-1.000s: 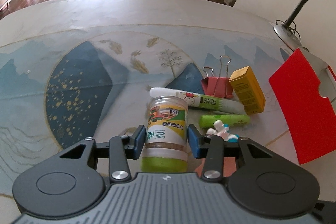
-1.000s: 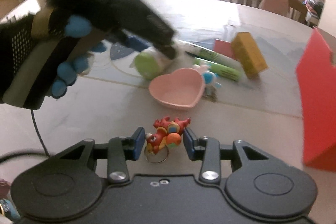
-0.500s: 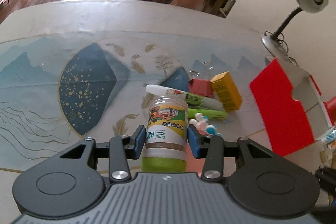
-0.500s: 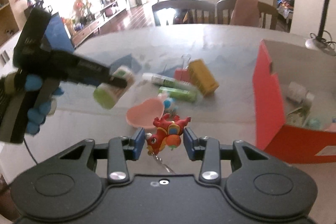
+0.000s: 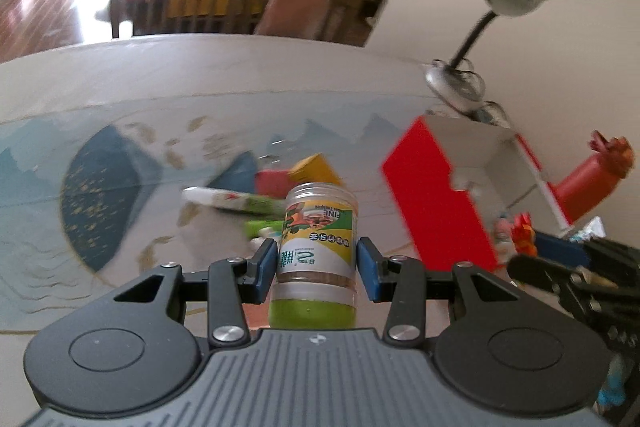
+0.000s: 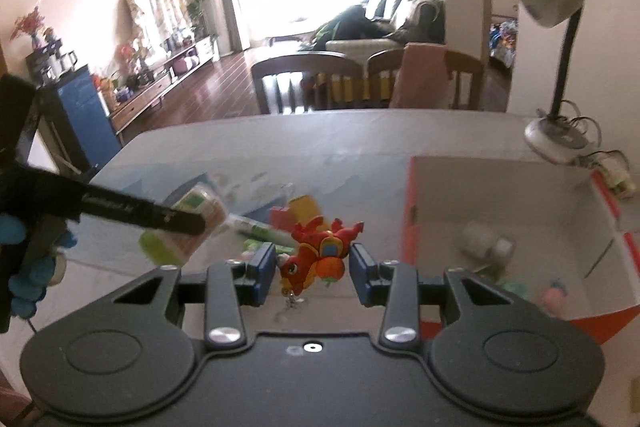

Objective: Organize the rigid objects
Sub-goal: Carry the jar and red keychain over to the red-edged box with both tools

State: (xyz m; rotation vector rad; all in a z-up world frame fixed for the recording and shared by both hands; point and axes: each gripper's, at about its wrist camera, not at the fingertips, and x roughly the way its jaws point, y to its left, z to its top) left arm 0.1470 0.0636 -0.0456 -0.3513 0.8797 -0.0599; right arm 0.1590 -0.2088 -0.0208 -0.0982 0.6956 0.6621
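Note:
My left gripper (image 5: 317,264) is shut on a small jar (image 5: 318,241) with a green lid and a printed label, held in the air above the table. The jar also shows in the right wrist view (image 6: 188,223), at the left. My right gripper (image 6: 313,268) is shut on a red dragon keychain toy (image 6: 320,251), its ring dangling below, held in the air left of the red box (image 6: 516,231). The red box also shows in the left wrist view (image 5: 436,195), to the right of the jar, open at the top with a few small items inside.
On the patterned table mat lie a white tube (image 5: 228,201), a green marker (image 5: 260,227), a red binder clip (image 5: 274,181) and a yellow box (image 5: 316,169). A desk lamp (image 6: 556,27) stands behind the red box. A red bottle (image 5: 592,175) stands at the far right.
Both grippers have risen higher above the table and moved right toward the red box, each still holding its object. The box's inside now shows in the right wrist view.

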